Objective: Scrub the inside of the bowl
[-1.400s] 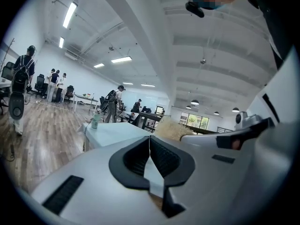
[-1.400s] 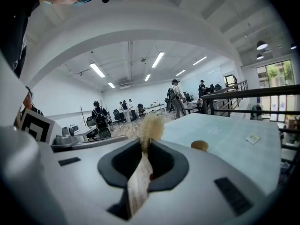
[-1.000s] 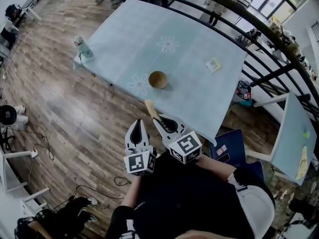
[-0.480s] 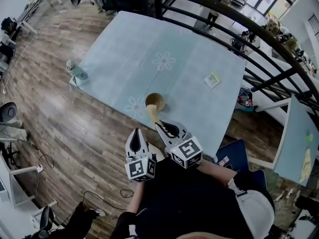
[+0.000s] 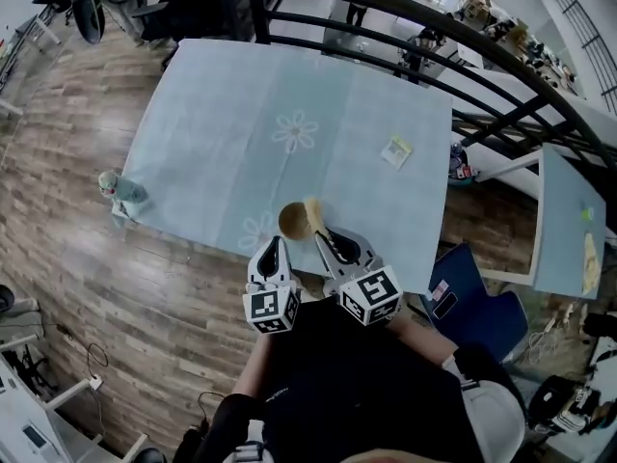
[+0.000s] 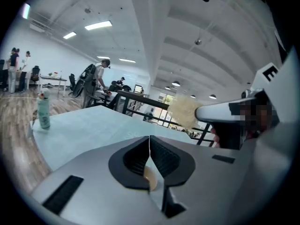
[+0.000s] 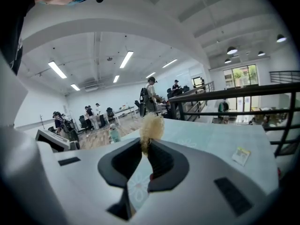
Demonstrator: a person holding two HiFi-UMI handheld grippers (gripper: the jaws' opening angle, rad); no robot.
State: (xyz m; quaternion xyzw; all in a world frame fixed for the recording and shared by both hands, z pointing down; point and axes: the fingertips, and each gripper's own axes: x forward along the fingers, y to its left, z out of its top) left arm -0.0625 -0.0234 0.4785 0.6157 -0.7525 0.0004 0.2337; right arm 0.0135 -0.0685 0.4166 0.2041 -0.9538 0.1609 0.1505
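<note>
A small brown bowl [image 5: 292, 222] stands near the front edge of the pale blue table [image 5: 222, 133]. My right gripper [image 5: 322, 233] is shut on a tan fibrous scrubber [image 5: 314, 212], whose tuft hangs at the bowl's right rim. In the right gripper view the scrubber [image 7: 151, 127] sticks up from between the closed jaws of the right gripper [image 7: 145, 149]. My left gripper [image 5: 273, 243] hovers just in front of the bowl, shut and holding nothing. In the left gripper view the left gripper [image 6: 149, 142] shows its jaws together, with a sliver of brown showing low in the gap; the scrubber [image 6: 183, 112] shows to the right.
A pale green bottle [image 5: 114, 187] stands on the table's left corner. A small paper packet [image 5: 395, 150] lies at the back right. A dark railing [image 5: 463, 56] curves behind the table. A blue chair [image 5: 468, 287] sits at the right, beside a second table [image 5: 569, 220].
Both grippers have closed in on the table. The scrubber, which was short of the bowl, is now at the bowl's right rim. The left gripper sits nearer the bowl.
</note>
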